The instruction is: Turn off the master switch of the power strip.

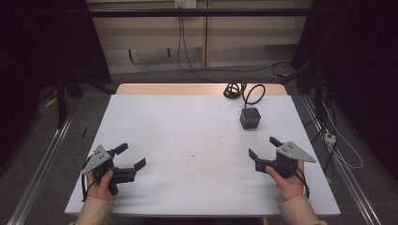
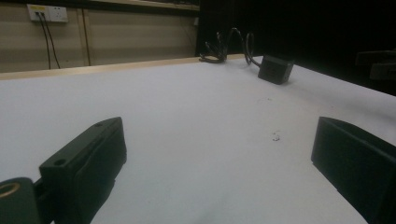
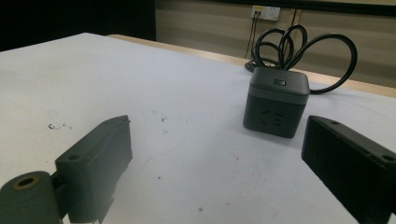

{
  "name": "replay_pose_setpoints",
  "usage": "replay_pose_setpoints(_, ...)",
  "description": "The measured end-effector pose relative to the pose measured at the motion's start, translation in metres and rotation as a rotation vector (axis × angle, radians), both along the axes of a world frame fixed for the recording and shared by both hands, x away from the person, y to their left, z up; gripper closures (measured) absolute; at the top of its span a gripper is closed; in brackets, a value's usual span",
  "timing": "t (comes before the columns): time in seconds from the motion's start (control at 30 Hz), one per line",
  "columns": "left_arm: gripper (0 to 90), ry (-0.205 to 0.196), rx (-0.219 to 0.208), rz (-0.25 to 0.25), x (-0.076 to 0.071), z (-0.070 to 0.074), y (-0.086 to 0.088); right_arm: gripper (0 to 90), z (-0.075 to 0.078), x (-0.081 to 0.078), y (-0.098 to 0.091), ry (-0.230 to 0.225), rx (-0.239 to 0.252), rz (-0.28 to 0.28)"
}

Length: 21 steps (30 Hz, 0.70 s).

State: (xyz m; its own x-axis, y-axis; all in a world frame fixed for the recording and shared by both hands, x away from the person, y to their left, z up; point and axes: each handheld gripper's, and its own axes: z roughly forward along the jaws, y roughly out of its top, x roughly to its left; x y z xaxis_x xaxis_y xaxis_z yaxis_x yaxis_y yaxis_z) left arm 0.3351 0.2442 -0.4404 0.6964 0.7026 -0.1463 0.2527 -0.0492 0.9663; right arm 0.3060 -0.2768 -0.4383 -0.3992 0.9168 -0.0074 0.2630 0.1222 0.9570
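A dark grey cube power socket point(image 1: 250, 117) stands on the white table point(image 1: 187, 136), toward the back right, with its black cable point(image 1: 241, 90) coiled behind it. My right gripper point(image 1: 264, 148) rests near the front right, open and empty, with the cube point(image 3: 277, 101) just ahead of its jaws and its coiled cable point(image 3: 299, 49) beyond. My left gripper point(image 1: 130, 156) sits at the front left, open with nothing between its jaws. From there the cube point(image 2: 276, 68) is far off at the upper right.
The white sheet covers a wooden table whose back edge point(image 1: 197, 88) shows. Wall sockets point(image 2: 46, 13) with plugged cables lie beyond. Metal rails point(image 1: 42, 159) run along both sides on the floor. Small dark specks point(image 3: 58, 126) mark the table middle.
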Motion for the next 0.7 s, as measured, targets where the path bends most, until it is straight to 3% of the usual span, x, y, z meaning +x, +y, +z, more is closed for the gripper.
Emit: replay_pose_setpoints(0.7, 2.9, 0.002, 0.005, -0.002, 0.003, -0.002, -0.001, 8.9, 0.008, 0.027, 0.011, 0.008, -0.011, 0.002)
